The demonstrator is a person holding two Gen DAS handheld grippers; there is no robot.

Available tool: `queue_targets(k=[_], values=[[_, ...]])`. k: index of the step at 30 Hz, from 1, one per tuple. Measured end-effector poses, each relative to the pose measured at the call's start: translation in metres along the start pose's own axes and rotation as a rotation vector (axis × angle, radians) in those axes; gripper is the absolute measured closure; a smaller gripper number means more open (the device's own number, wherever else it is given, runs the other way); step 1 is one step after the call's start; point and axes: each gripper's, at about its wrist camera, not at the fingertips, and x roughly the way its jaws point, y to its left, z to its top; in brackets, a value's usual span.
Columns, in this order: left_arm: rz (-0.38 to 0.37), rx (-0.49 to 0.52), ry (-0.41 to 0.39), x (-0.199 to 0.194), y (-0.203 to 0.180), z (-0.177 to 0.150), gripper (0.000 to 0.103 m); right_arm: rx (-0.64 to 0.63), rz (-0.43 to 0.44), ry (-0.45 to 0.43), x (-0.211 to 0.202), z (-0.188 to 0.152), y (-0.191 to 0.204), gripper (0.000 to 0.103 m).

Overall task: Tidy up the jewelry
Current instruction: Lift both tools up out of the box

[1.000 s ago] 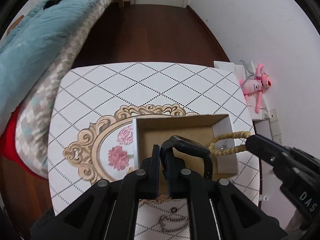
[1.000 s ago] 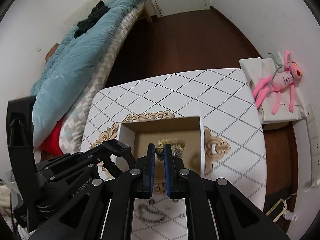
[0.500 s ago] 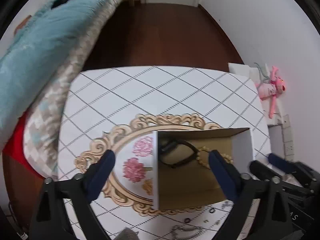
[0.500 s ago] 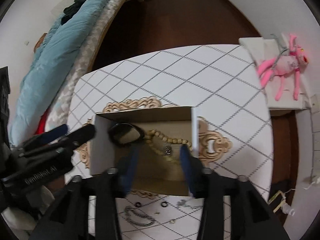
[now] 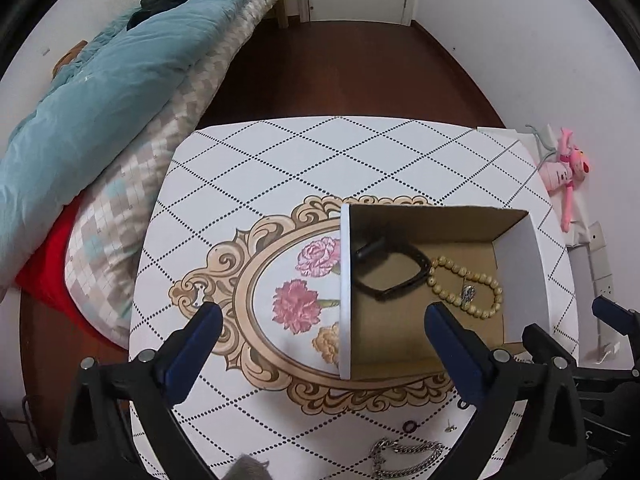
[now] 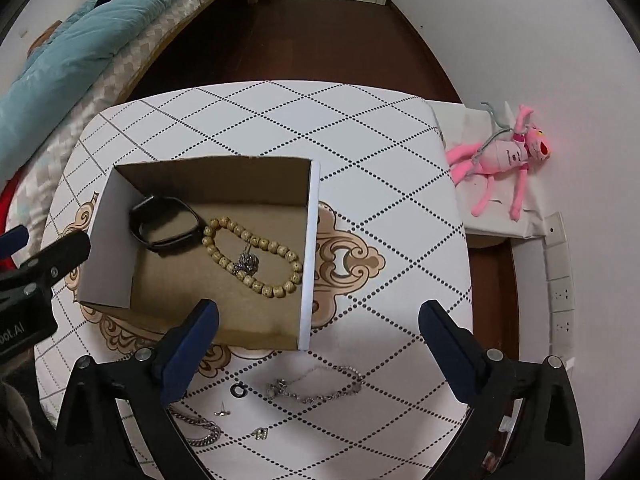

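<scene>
An open cardboard box (image 6: 310, 248) (image 5: 345, 296) stands on the patterned table. Inside lie a black band (image 6: 165, 228) (image 5: 394, 270), a beaded bracelet (image 6: 256, 258) (image 5: 468, 286) and a small silver piece (image 6: 247, 261). My left gripper (image 5: 320, 352) is open and empty, raised over the box's left wall. My right gripper (image 6: 318, 344) is open and empty, raised over the box's front right corner. On the table in front of the box lie a thin silver chain (image 6: 316, 386), a thick silver chain (image 6: 198, 426) (image 5: 404, 454), a black ring (image 6: 239, 390) (image 5: 409, 426) and small studs (image 6: 222, 413).
The table (image 6: 380, 152) has a white cloth with dotted diamonds and a gold floral frame. A bed with a teal duvet (image 5: 100, 80) lies left. A pink plush toy (image 6: 504, 160) lies on a white stand at the right wall. Dark wood floor lies beyond.
Both grippers opened and let go: the black band and the beaded bracelet now lie in the box. Both grippers pulled back and up from the box.
</scene>
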Motion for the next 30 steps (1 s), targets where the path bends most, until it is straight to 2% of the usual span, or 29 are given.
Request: queue_targets(k=[10, 25, 30], values=[[0.016, -0.01, -0.053, -0.03, 0.0, -0.011, 0.0, 0.03, 0.017, -0.055, -0.027, -0.012, -0.001, 0.002], [-0.01, 0.007, -0.15, -0.102, 0.003, -0.044, 0.0, 0.058, 0.01, -0.224, -0.119, -0.049, -0.006, 0.002], [-0.009, 0.002, -0.16, -0.115, 0.007, -0.054, 0.0, 0.072, 0.037, -0.262, -0.141, -0.064, -0.006, 0.002]])
